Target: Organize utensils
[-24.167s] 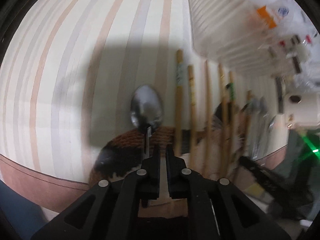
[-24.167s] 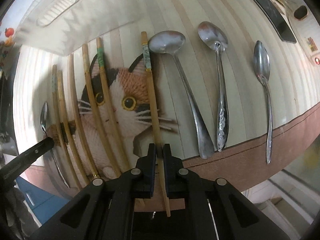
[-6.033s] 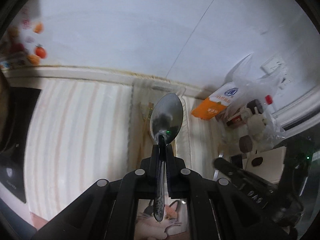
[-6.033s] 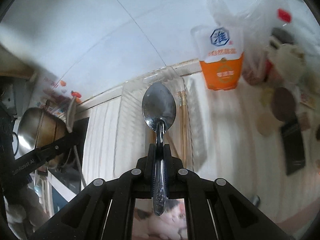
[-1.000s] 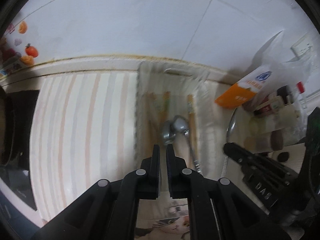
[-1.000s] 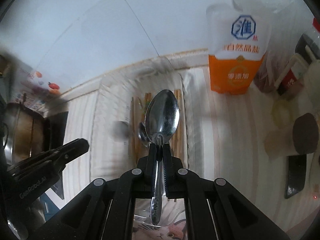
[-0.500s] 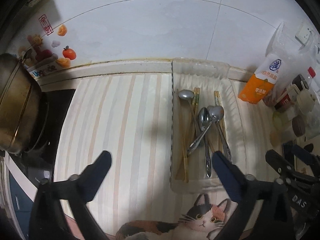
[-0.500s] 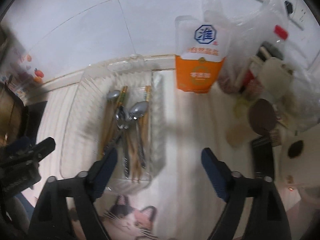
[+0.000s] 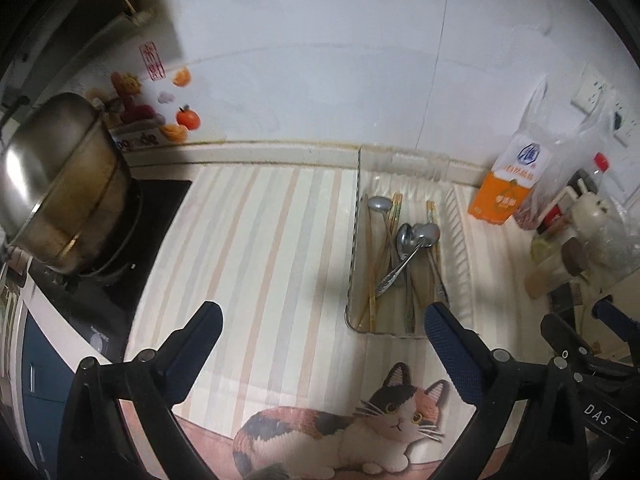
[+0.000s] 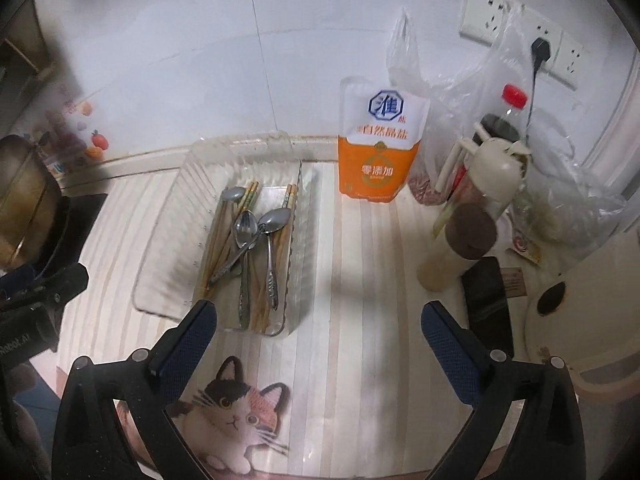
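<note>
A clear plastic tray (image 9: 460, 280) (image 10: 160, 280) lies on the striped mat near the wall. Inside it lie three metal spoons (image 9: 406, 240) (image 10: 245, 226) and several bamboo chopsticks (image 9: 374, 272) (image 10: 218, 236), partly crossed over each other. My left gripper (image 9: 322, 326) is wide open and empty, held high above the mat to the left of and nearer than the tray. My right gripper (image 10: 318, 318) is also wide open and empty, high above the tray's near right corner.
A steel pot (image 9: 56, 184) sits on a black stove at the left. An orange and white salt pouch (image 10: 378, 148), a plastic bag, bottles and jars (image 10: 472, 232) stand at the right. A cat picture (image 10: 232, 412) is on the mat's near edge.
One second ago the right gripper was shut on a spoon and the left was shut. Both opened wide, the spoon now lies in the tray, and both grippers pulled up and back.
</note>
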A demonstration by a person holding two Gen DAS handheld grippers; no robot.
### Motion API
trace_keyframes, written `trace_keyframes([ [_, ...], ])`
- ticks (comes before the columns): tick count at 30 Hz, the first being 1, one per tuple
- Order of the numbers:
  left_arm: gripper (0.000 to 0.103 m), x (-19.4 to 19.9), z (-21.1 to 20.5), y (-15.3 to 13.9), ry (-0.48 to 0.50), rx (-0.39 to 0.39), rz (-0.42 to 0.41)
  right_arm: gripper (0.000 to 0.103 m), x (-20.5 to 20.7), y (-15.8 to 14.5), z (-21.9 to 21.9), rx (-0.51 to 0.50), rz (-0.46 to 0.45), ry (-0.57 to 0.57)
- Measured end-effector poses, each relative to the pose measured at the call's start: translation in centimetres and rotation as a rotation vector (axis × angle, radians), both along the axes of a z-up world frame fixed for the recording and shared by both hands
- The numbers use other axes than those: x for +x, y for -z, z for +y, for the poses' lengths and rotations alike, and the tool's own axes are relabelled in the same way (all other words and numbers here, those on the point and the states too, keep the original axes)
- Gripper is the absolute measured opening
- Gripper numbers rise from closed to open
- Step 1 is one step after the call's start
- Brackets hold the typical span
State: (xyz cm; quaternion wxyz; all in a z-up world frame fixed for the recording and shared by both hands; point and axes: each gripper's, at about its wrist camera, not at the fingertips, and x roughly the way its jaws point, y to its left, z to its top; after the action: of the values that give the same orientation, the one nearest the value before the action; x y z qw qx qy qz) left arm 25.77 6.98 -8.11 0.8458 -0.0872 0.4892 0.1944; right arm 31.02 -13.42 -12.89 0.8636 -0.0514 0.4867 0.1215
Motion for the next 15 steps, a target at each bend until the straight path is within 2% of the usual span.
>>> trace_keyframes([
  [7, 0.103, -4.2, -1.5, -4.9, 0.051, 0.008, -0.093, 0.103, -4.8, -5.6, -1.4, 0.036, -0.083, 0.013],
  [15, 0.103, -10.7, -2.4, -11.5, 0.149, 0.005, -0.201, 0.103, -12.9, -12.6, -2.0, 0.106, -0.167, 0.040],
])
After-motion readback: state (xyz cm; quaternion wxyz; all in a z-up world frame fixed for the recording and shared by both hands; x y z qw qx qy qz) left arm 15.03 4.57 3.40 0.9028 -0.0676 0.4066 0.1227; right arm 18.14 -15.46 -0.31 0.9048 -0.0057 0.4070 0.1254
